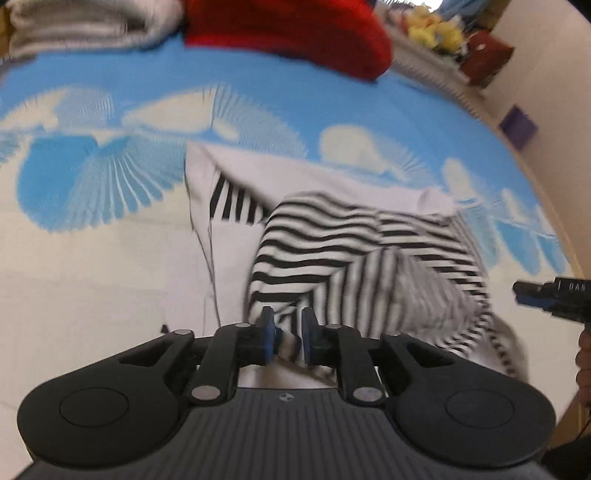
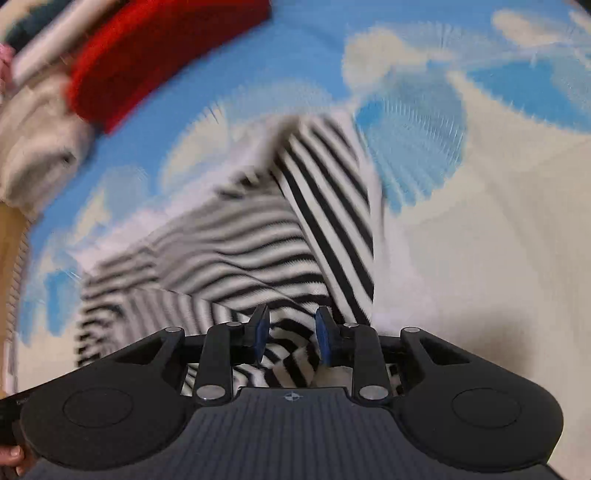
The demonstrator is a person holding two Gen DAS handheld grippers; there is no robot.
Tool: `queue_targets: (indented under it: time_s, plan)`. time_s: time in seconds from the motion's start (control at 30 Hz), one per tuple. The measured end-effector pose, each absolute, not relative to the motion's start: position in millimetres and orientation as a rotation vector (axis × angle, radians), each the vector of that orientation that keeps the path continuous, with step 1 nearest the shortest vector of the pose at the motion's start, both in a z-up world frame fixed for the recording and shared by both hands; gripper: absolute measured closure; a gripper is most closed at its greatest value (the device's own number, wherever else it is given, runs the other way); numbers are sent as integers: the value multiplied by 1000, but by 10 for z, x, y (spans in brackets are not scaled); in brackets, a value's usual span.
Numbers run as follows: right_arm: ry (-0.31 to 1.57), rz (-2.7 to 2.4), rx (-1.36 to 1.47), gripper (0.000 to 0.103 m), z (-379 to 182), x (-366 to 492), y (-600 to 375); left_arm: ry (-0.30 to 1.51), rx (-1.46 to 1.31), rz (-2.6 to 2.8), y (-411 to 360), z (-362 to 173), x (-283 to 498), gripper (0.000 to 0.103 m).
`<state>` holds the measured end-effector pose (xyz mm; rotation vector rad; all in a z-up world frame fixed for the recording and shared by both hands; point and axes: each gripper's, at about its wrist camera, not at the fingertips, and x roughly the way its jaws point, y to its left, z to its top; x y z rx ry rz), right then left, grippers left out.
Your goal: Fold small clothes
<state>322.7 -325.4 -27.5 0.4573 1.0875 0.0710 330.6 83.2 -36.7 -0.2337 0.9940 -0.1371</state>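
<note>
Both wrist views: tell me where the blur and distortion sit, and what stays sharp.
Left wrist view: the left gripper is sharp, the striped garment and blue-and-white bedspread smear with motion blur, and fisheye bends the bed's far edge. Right wrist view: the right gripper is crisp, while the red cloth and garment streak diagonally; a soft shadow falls right of the gripper.

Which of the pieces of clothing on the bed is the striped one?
The black-and-white striped garment lying nearest, right in front of the fingers. The red one and the pale folded one at the far edge are plain.
</note>
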Motion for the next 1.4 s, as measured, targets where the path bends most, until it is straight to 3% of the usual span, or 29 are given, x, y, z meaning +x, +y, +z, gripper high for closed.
queue_targets:
  time_s: [0.13, 0.27, 0.33, 0.5, 0.57, 0.63, 0.83, 1.0, 1.1, 1.17, 1.27, 1.33, 1.37, 1.4]
  plan:
    - [949, 49, 443, 73, 288, 2795, -3409, 966, -236, -139, 876, -64, 2666, 73]
    - [865, 55, 473, 66, 516, 2109, -3564, 990, -266, -81, 934, -189, 2005, 51]
    - [856, 42, 470, 61, 446, 1782, -3622, 1036, -316, -16, 996, -413, 1695, 44]
    - [943, -96, 412, 59, -41, 1126, -3749, 1132, -439, 112, 1155, -789, 1314, 40]
    - [1022, -163, 449, 58, -209, 1050, -3826, 1119, -487, 103, 1181, -797, 1313, 26]
    - [1034, -130, 519, 53, -276, 1042, -3867, 1121, -488, 90, 1171, -812, 1328, 25]
    - [1127, -137, 506, 52, -459, 1055, -3767, 1162, -423, 167, 1125, -948, 1348, 24]
    - [1157, -160, 454, 52, -519, 977, -3668, 1181, -369, 221, 1131, -1029, 1247, 27]
    - [1173, -183, 441, 52, -555, 928, -3631, 1158, -331, 202, 1094, -1009, 1215, 50]
    - [1175, -196, 438, 53, -565, 901, -3635, 1140, -298, 174, 1021, -993, 1224, 82]
    - [1163, -200, 428, 54, -566, 864, -3637, 1108, -252, 165, 926, -967, 1232, 93]
    - [1149, -198, 409, 75, -562, 832, -3633, 1094, -283, 182, 958, -936, 1207, 93]
    - [1137, -187, 415, 91, -553, 817, -3640, 1089, -307, 190, 983, -924, 1185, 93]
    - [1123, -179, 430, 93, -536, 809, -3647, 1085, -334, 190, 1014, -903, 1157, 93]
